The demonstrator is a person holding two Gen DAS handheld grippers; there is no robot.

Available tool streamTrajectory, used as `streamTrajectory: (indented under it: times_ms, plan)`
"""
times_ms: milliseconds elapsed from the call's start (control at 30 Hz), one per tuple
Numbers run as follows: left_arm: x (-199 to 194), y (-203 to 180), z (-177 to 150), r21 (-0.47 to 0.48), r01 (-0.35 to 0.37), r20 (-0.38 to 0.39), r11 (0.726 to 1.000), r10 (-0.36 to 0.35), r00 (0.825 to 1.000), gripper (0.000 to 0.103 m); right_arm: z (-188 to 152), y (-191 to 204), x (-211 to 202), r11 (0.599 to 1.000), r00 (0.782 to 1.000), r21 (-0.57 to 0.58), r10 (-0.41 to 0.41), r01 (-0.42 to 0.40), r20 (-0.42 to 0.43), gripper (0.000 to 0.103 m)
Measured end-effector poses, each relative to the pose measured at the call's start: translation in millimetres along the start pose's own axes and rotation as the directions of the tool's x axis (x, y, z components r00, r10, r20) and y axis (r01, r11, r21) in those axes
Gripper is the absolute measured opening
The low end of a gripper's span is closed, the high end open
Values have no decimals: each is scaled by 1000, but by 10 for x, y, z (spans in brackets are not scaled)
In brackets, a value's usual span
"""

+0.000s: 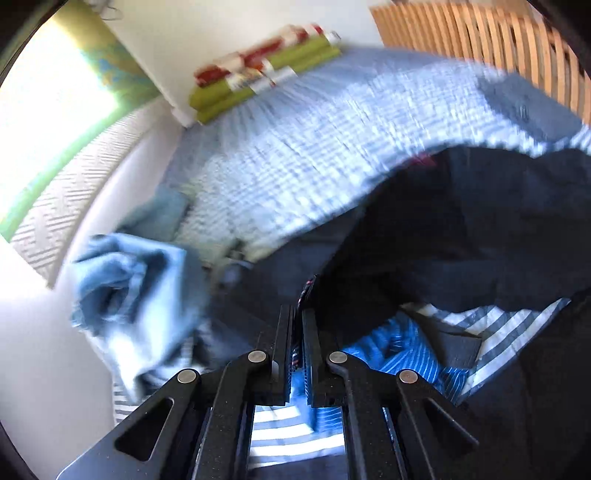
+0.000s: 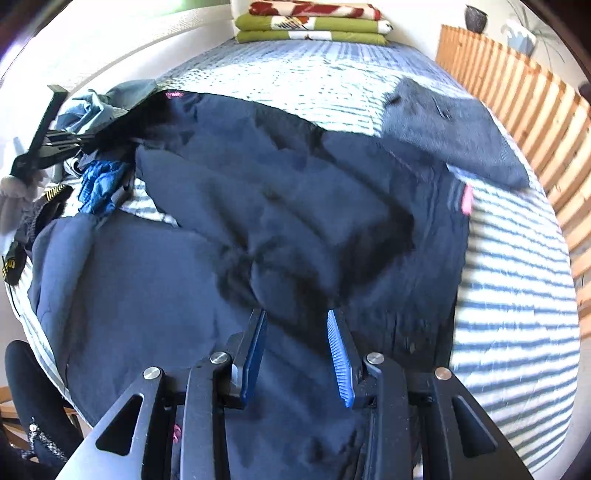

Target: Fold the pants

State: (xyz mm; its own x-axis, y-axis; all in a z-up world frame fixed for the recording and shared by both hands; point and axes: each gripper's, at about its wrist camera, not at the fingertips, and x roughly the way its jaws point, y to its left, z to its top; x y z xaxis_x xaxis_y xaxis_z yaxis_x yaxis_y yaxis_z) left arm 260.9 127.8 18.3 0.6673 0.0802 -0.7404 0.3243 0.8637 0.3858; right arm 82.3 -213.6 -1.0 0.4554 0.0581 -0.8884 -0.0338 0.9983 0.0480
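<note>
Dark navy pants lie rumpled across the striped bed cover. My right gripper is open just above their middle, with nothing between its blue pads. At the far left of the right wrist view, my left gripper pinches a far corner of the pants. In the left wrist view this left gripper is shut on a thin edge of the pants, which rise to the right in a dark fold. A bit of pink-stitched hem shows between the fingers.
Folded green and red blankets sit at the bed's far end. A wooden slatted rail runs along the right. Crumpled light blue jeans, a bright blue striped shirt and a grey-blue garment lie around the pants.
</note>
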Motion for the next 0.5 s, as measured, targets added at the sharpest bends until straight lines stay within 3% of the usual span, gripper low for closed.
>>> streamTrajectory:
  times_ms: [200,300,400,500]
  plan:
    - [-697,453,-564,-95,39,96,995,-30,995,4,225,83,-206,1000,998,-15,8,-7,69,35]
    - [-867,519,-922,-104,33,86,994,-24,996,4,322,16,-290,1000,995,20,16,-19,99,43]
    - [-975,553,-1250,-142,51,75,989,-41,996,4,410,-74,-319,993,992,95,58,-69,110,44]
    - [-898,511,-1586,-159,64,17,985,-62,998,4,469,-107,-299,987,992,143,51,-68,119,50]
